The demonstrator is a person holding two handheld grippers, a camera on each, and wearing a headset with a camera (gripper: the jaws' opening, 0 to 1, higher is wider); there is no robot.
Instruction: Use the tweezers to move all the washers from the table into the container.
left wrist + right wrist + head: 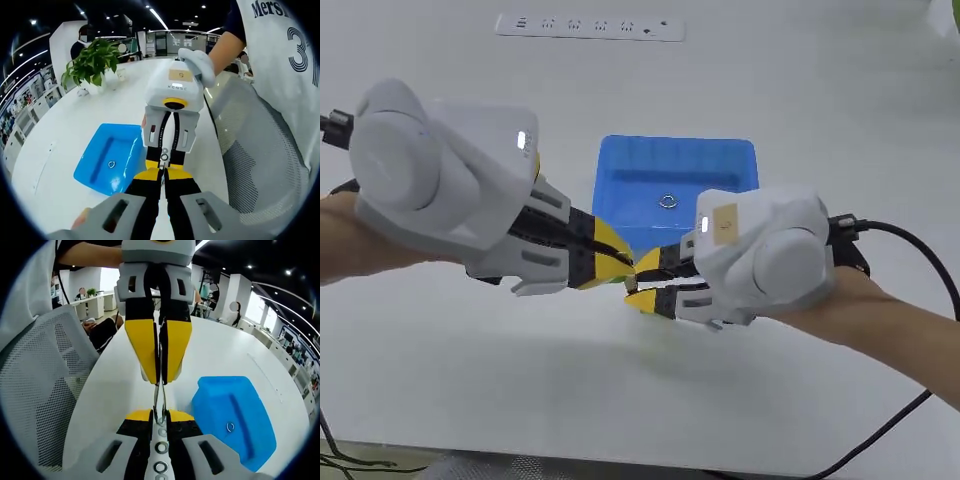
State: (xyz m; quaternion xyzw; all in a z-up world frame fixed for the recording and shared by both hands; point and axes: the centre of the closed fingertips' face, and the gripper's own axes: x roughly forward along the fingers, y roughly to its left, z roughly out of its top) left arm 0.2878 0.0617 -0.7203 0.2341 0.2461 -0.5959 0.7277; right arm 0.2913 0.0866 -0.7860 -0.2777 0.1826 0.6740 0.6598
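Left gripper (pixel 620 262), right gripper (pixel 638 285) tip-to-tip; both clamped

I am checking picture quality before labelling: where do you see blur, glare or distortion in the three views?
Head view: even light, soft shadow on the table below the left claw and right claw. Left gripper view: fisheye curving, glare spot on the blue container. Right gripper view: same curving, tweezers sharp.

Washer (pixel 667 202) in container (pixel 620 172), before it tweezers (pixel 160 385) between left claw (pixel 623 262), right claw (pixel 636 284)
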